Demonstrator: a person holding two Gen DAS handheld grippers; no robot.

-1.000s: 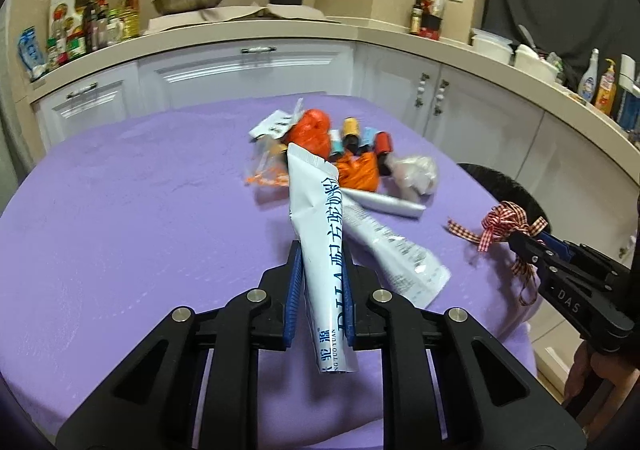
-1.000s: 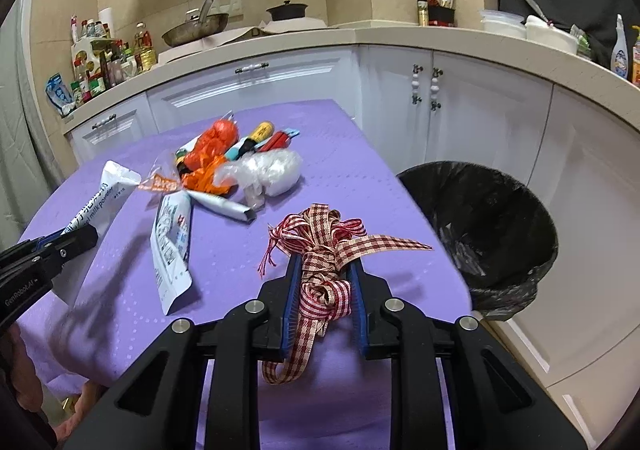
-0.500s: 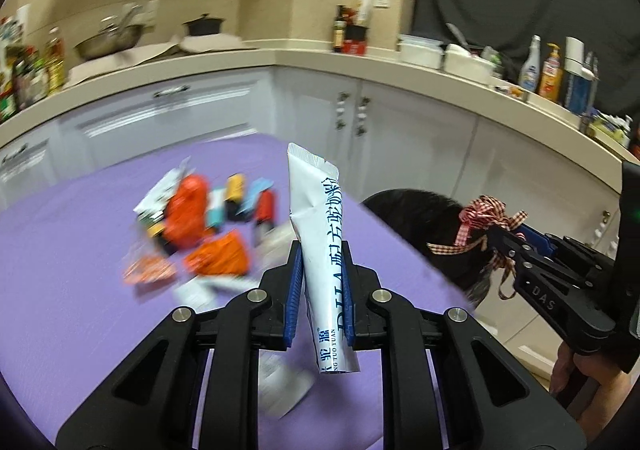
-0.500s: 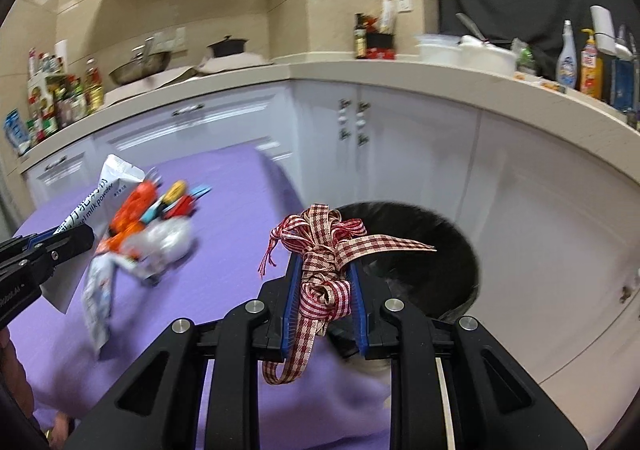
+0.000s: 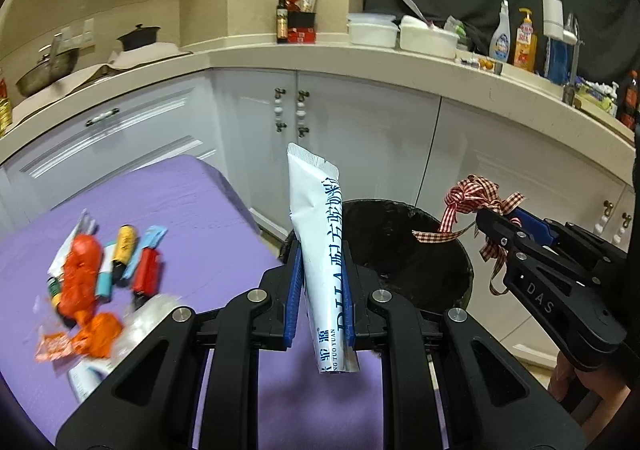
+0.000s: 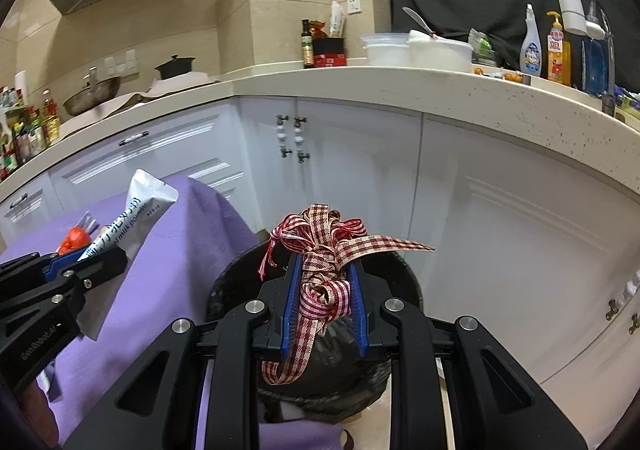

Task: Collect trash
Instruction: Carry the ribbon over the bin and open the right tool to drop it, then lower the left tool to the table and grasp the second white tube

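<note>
Nearest us, our left gripper [image 5: 320, 302] has its blue fingers [image 5: 293, 302] clamped on one white sachet [image 5: 320, 250] printed in blue, standing upright, while our right gripper [image 6: 323, 302] pinches one red-and-cream checked ribbon bow [image 6: 320, 250], its tails trailing. Just beyond both, at twelve o'clock, sits one black-lined trash bin [image 5: 400, 246]. At nine o'clock the purple tabletop [image 5: 192, 217] holds a blurred heap of orange, red, yellow and blue wrappers [image 5: 100, 282]; we cannot count them.
</note>
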